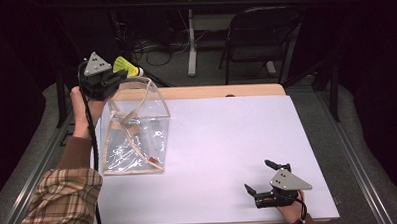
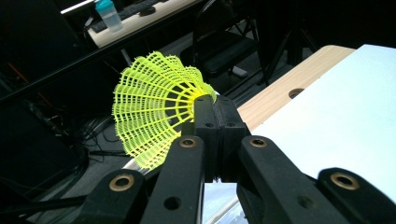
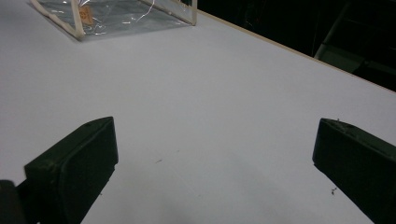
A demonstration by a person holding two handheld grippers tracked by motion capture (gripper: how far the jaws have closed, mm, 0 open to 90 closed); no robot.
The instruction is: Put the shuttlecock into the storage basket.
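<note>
Fingers (image 2: 205,126) of the left gripper (image 1: 113,77) pinch a neon-yellow plastic shuttlecock (image 2: 154,109) at its base, the latticed, scalloped skirt fanning out flat to the left of the jaws. It is held aloft at the table's (image 1: 227,141) far left corner, just above the open top of a clear, cream-trimmed plastic bag (image 1: 134,129). At near right, the right gripper (image 1: 261,179) rests on the white tabletop, jaws spread wide around nothing.
</note>
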